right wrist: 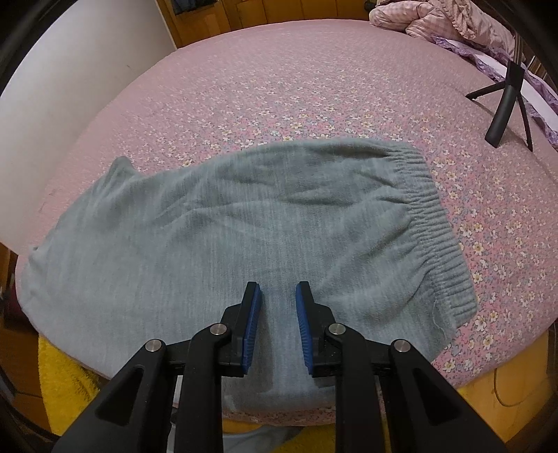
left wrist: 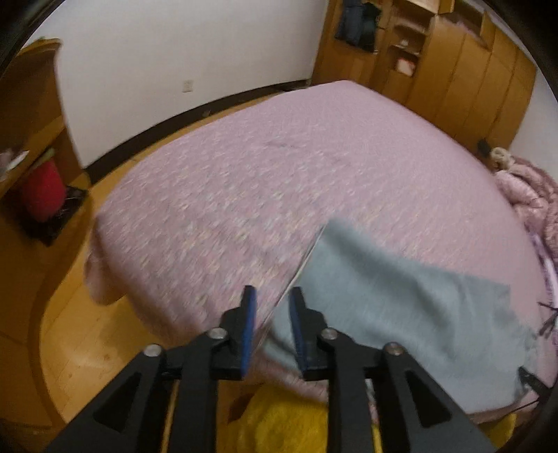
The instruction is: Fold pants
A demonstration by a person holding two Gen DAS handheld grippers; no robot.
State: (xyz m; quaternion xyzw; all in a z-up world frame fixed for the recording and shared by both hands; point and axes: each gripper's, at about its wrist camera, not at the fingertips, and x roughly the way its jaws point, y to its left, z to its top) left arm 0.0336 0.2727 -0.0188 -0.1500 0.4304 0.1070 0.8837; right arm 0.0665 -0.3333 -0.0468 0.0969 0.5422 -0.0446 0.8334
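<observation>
The grey fleece pants (right wrist: 244, 226) lie flat near the front edge of the pink flowered bed (right wrist: 279, 87), elastic waistband (right wrist: 432, 223) to the right, folded end to the left. My right gripper (right wrist: 278, 296) is open and empty, above the pants' near edge. In the left wrist view the pants (left wrist: 401, 306) lie to the right. My left gripper (left wrist: 272, 299) is open and empty, over the pants' left edge and the bed (left wrist: 279, 167).
A black tripod (right wrist: 505, 104) stands on the bed at the right. A crumpled pink quilt (right wrist: 436, 21) lies at the far right. A yellow mat (left wrist: 279, 425) lies on the wooden floor (left wrist: 80, 331) below. Wooden wardrobes (left wrist: 453, 69) stand behind the bed.
</observation>
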